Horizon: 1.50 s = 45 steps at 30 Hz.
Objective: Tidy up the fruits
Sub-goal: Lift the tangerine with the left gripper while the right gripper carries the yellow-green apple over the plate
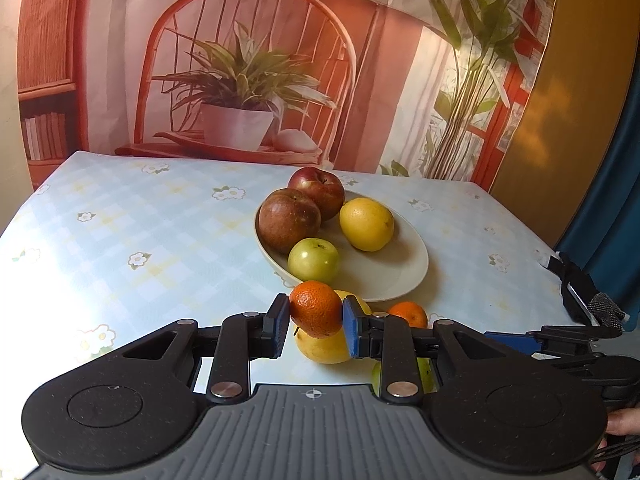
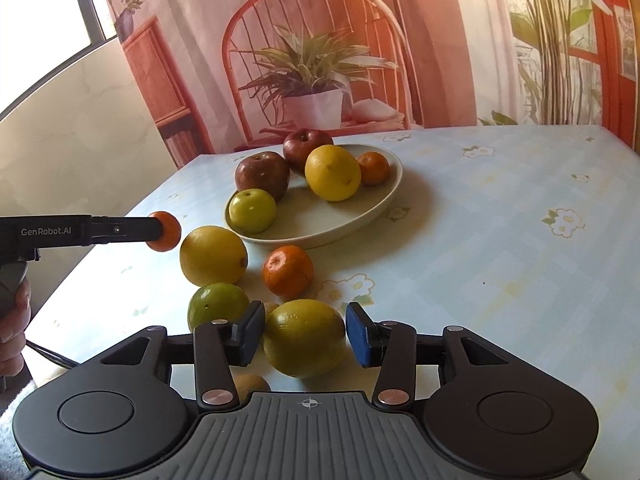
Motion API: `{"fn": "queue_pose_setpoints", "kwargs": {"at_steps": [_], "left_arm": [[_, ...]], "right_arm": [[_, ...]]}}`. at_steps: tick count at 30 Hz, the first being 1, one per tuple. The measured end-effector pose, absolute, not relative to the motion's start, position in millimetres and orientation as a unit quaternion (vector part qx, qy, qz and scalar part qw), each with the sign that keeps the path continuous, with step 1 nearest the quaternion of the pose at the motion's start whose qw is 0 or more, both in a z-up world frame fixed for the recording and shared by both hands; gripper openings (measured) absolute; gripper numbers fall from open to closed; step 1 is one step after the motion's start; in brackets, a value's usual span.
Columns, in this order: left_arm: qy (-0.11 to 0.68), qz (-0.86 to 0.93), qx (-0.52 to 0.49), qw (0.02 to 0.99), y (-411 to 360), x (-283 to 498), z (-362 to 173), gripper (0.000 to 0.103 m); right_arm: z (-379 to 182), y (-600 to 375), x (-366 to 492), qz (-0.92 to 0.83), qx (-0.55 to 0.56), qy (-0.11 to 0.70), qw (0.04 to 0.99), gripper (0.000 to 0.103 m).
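Evidently the left gripper [image 1: 316,322] is clamping its jaws on a mandarin [image 1: 316,309], carrying it above the desk [image 1: 120,232] toward the plate [image 1: 400,276], whose near side is lying bare. The right gripper [image 2: 305,336] is straddling a lemon [image 2: 304,338], jaws open.

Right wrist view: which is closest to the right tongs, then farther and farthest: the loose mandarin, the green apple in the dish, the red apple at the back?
1. Loose mandarin, on the tablecloth.
2. Green apple, dish's near-left edge.
3. Red apple, dish's back.
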<state>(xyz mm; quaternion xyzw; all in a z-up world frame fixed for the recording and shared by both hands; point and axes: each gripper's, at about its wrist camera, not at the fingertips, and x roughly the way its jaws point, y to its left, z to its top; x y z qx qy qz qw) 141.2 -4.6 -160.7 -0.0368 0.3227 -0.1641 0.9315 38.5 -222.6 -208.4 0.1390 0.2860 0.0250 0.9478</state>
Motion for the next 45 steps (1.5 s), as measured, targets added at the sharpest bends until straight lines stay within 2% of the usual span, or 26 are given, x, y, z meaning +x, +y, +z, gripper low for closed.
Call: {"fn": "queue_pose_setpoints", "kwargs": {"at_steps": [4, 12, 28, 36, 45], "left_arm": [[0.321, -0.167, -0.034, 0.932, -6, 142, -159, 0.030], [0.310, -0.183, -0.011, 0.933, -18, 153, -152, 0.030], [0.314, -0.202, 0.058, 0.926, -63, 238, -153, 0.030], [0.316, -0.201, 0.109, 0.921, -80, 260, -164, 0.031], [0.321, -0.204, 0.121, 0.917, -85, 267, -169, 0.031]], "right_arm": [[-212, -227, 39, 0.032, 0.165, 0.291, 0.942, 0.044], [-206, -235, 41, 0.024, 0.160, 0.276, 0.947, 0.043], [-173, -280, 136, 0.025, 0.025, 0.231, 0.972, 0.043], [-178, -282, 166, 0.032, 0.000, 0.234, 0.972, 0.043], [-184, -286, 175, 0.032, 0.011, 0.237, 0.971, 0.043]]}}
